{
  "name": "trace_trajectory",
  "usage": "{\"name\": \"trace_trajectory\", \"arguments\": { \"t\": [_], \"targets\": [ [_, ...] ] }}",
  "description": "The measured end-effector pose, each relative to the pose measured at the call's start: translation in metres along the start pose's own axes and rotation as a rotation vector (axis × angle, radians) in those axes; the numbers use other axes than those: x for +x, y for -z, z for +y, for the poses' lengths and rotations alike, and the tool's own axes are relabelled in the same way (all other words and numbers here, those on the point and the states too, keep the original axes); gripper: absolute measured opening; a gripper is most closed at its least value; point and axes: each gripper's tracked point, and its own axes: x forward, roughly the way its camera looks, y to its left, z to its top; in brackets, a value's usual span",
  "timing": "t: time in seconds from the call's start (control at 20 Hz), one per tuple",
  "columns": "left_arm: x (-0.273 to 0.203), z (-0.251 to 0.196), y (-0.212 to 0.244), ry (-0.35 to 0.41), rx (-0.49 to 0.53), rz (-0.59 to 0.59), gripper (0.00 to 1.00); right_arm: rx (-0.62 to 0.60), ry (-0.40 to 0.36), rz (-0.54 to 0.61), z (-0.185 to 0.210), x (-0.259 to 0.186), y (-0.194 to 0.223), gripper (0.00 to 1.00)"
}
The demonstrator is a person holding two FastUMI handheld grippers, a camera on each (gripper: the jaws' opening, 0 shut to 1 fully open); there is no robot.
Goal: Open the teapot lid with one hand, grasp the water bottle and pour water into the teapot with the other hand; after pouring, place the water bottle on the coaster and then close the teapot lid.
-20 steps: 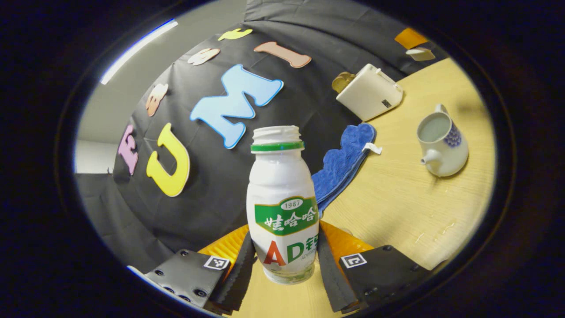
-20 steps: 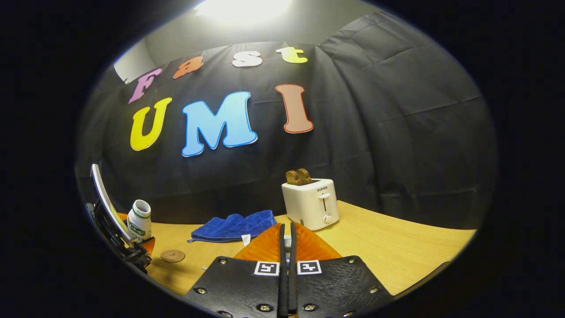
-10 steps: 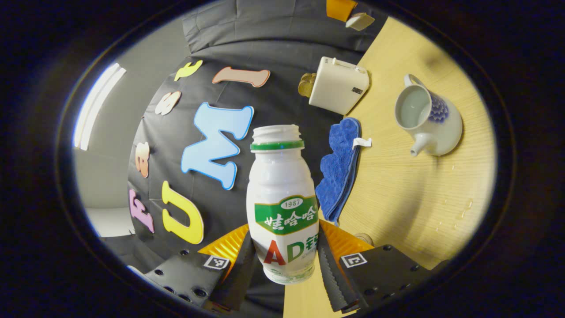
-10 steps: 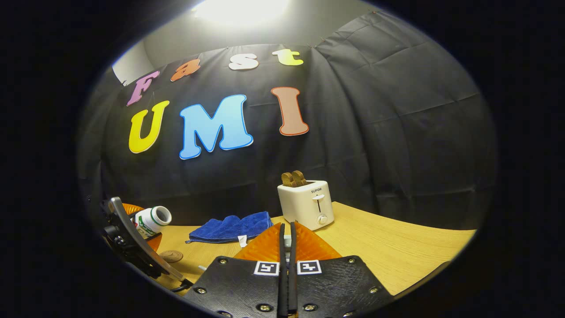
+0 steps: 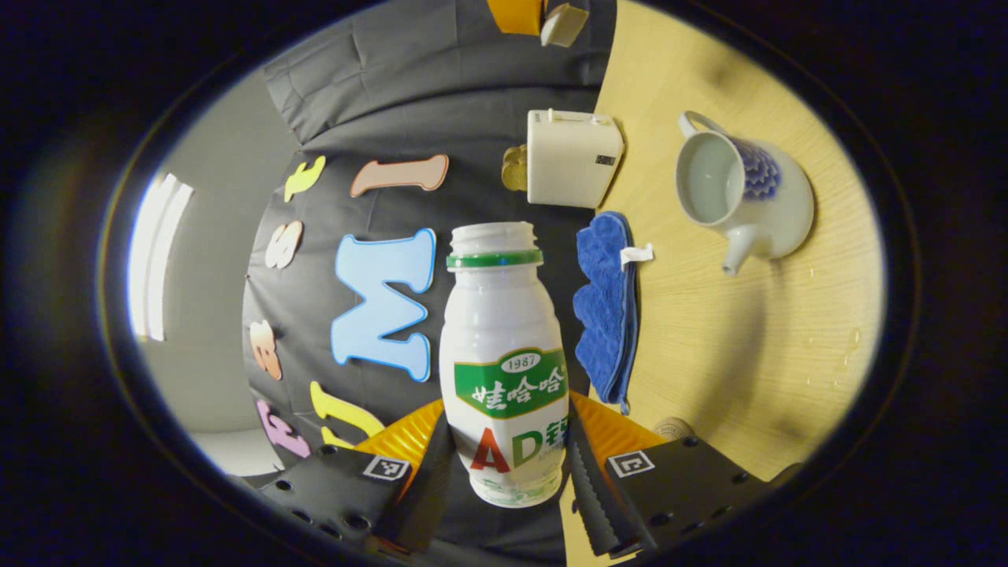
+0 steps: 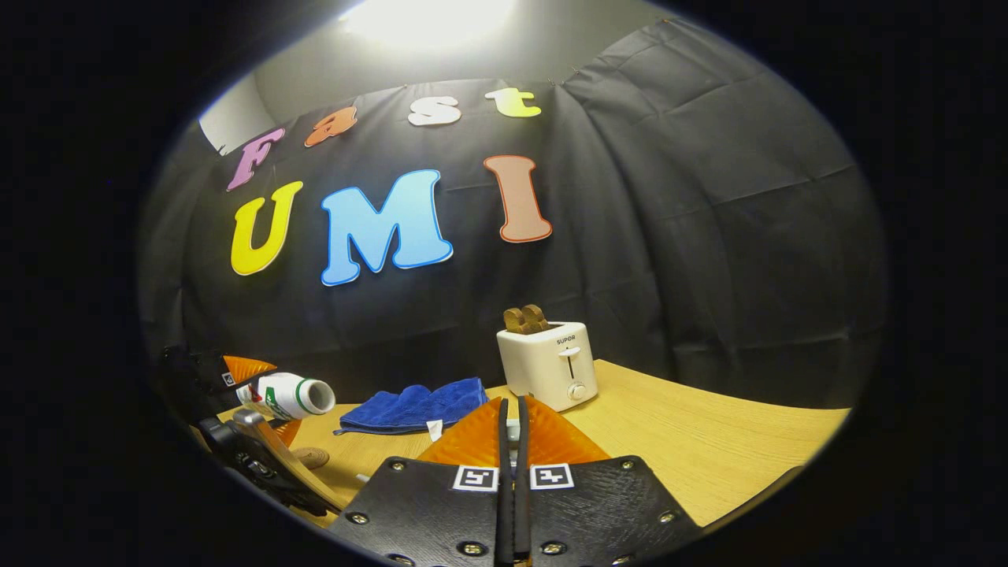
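A white water bottle (image 5: pixel 504 370) with a green label and no cap sits between the fingers of my left gripper (image 5: pixel 508 431), which is shut on its lower body. In the right gripper view the bottle (image 6: pixel 293 396) lies almost level above the table, mouth pointing right. The white teapot (image 5: pixel 744 193) with a blue pattern stands lidless on the table, to the right of the bottle's mouth and apart from it. My right gripper (image 6: pixel 512 403) is shut, with a small white piece, seemingly the lid (image 5: pixel 563 24), between its fingers. A round brown coaster (image 6: pixel 311 457) lies on the table below the bottle.
A white toaster (image 6: pixel 547 366) holding toast stands at the back of the wooden table (image 6: pixel 669 449). A folded blue cloth (image 6: pixel 413 405) lies to its left, between the bottle and the teapot in the left gripper view. A few water drops dot the wood near the teapot.
My left gripper has rolled further over, tipping the bottle from upright to nearly level with its mouth toward the teapot side. My right gripper has stayed almost still.
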Motion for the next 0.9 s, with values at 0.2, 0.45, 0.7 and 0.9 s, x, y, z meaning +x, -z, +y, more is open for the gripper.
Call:
{"name": "trace_trajectory", "arguments": {
  "t": [0.2, 0.45, 0.7, 0.9],
  "targets": [
    [0.004, 0.003, -0.007, -0.014, 0.054, -0.025, 0.81, -0.003, -0.009, 0.005, 0.002, 0.0, 0.002, 0.0],
    [0.006, 0.005, -0.012, -0.035, 0.119, -0.044, 0.77, -0.005, -0.012, 0.007, 0.003, 0.0, 0.002, 0.0],
    [0.007, 0.006, -0.014, -0.048, 0.157, -0.054, 0.72, -0.013, -0.018, 0.012, 0.006, 0.0, 0.003, 0.0],
    [0.007, 0.009, -0.016, -0.059, 0.185, -0.064, 0.77, -0.015, -0.018, 0.013, 0.006, 0.0, 0.004, 0.0]
  ]
}}
